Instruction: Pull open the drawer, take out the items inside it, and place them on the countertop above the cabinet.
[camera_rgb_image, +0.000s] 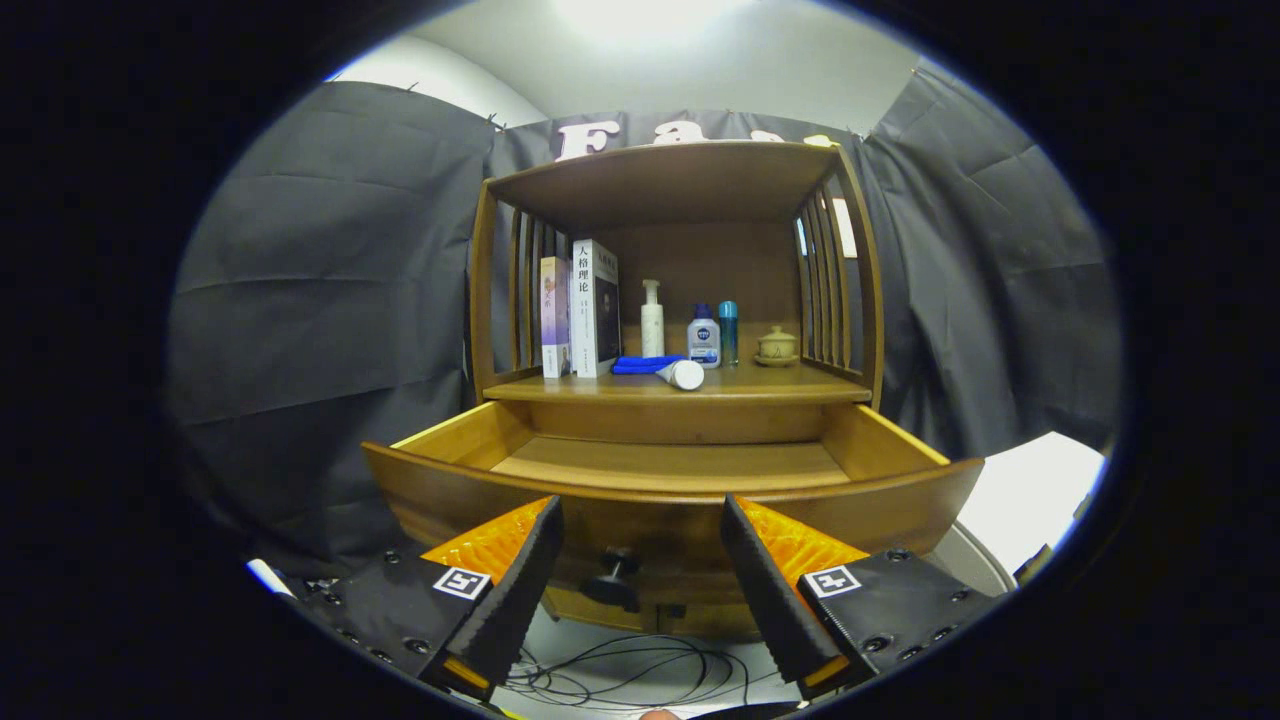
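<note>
Booth wall of dark cloth on the left, hanging well apart from the wooden cabinet (680, 190). Inside the cabinet, on the countertop (640, 388), from the left: two upright books (580, 310) pressed against the slatted side, then a white pump bottle (652, 320), a small bottle with a blue cap (704, 338), a slim teal bottle (728, 333), a little lidded ceramic cup (776, 346) near the right slats. Just ahead of the pump bottle, lying on its side: a blue tube with a white cap (660, 369), cap end toward the cabinet's front edge. Below the countertop, drawer (670, 468) pulled out toward the camera, its visible floor bare wood. Dark round knob (614, 577) on the drawer front, sitting between the fingers, nearer the left one. Gripper (640, 520) spread wide, jaws gripping nothing, fingertips level with the drawer front. Loops of black cable (630, 672) on the pale floor beneath
</note>
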